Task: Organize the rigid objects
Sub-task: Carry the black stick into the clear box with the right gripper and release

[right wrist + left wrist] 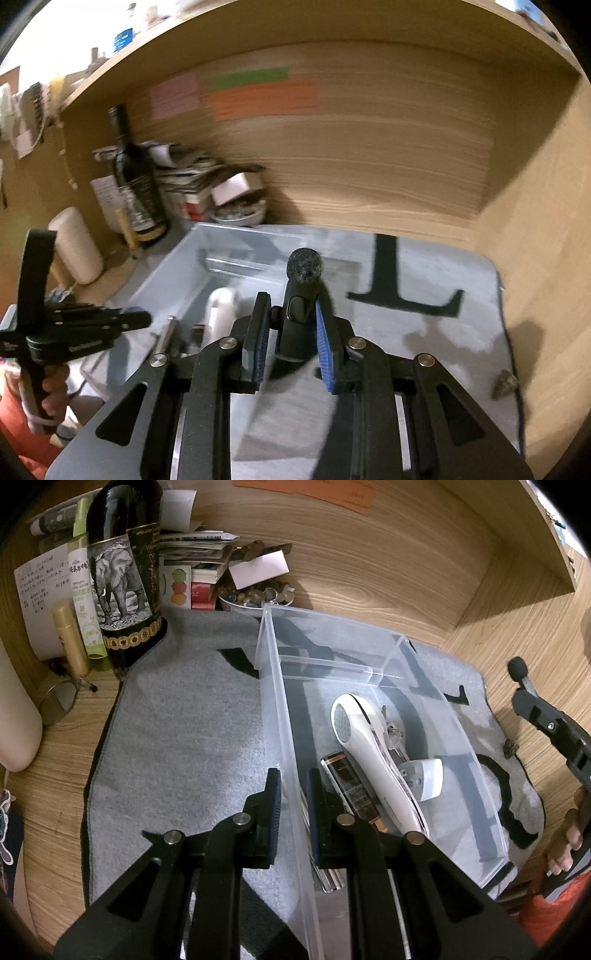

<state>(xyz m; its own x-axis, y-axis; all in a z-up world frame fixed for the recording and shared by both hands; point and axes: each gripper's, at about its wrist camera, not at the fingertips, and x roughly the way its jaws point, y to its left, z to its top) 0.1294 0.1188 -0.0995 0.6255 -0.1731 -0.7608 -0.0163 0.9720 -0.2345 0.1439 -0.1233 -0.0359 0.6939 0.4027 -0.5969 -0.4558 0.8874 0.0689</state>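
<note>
Microphone [301, 295] is riding between the right gripper [288, 341] pads, pinched by its black body, foam head up, above the mat's [177, 738] right half beside the bin [454, 716]. Left gripper [293, 812] is clamping the bin's left wall, fingers pressed together on the clear plastic, steadying it. Inside are already lying a white handheld device [365, 753], a battery [351, 786] and a plug (partly hidden). Next, I judge, comes carrying the microphone over the rim and lowering it into the free far end before letting go.

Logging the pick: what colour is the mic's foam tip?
Dark grey foam tip, clearest in the right wrist view.
</note>
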